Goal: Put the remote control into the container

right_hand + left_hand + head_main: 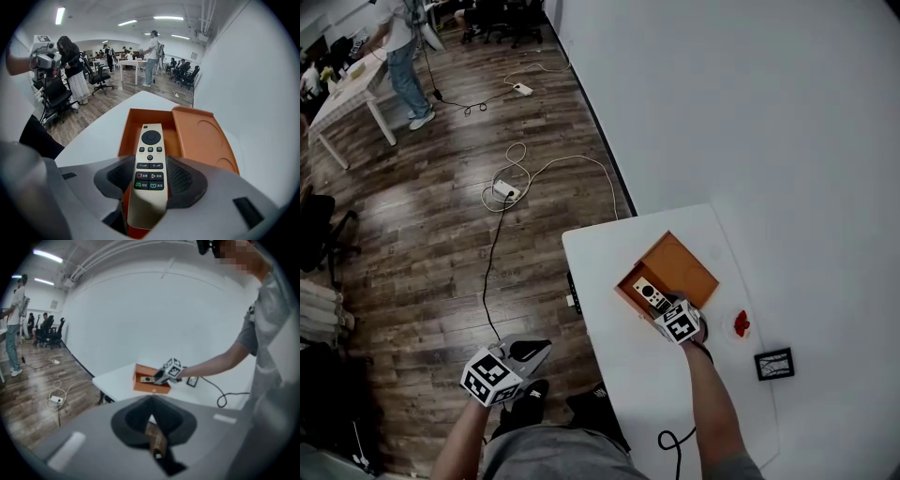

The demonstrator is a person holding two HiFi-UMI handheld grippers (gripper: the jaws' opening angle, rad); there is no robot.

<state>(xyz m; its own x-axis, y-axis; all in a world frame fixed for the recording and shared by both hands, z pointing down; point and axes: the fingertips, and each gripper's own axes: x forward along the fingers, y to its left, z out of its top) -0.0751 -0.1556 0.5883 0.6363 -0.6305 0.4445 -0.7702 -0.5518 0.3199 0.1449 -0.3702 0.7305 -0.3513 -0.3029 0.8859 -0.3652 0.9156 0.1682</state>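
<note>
The right gripper (660,306) holds the remote control (649,295) by its two long sides. In the right gripper view the dark pads (183,177) press on either side of the remote control (150,168), level with its lower rows of buttons, with the button face turned up. Its far end reaches over the open orange container (126,136), inside the walls. No view shows whether it touches the container's floor.

The container (628,288) sits on the far half of the white table (619,375), about midway between the left and right edges. Its lid (680,264) is swung open and lies on the side towards the far right corner.

The left gripper (540,346) is off the table, beyond its left edge and over the wooden floor (422,234). In the left gripper view the jaws of the left gripper (151,412) meet at the tip with nothing between them.

A small red thing (741,324) lies near the table's right edge, just beside the right arm. A small black frame (773,364) lies at the same edge, closer to the near end. A black cable (675,441) curls on the table's near end. White power strips (505,190) and their cords lie on the floor, and a person (401,47) stands by another table (347,94) well apart
</note>
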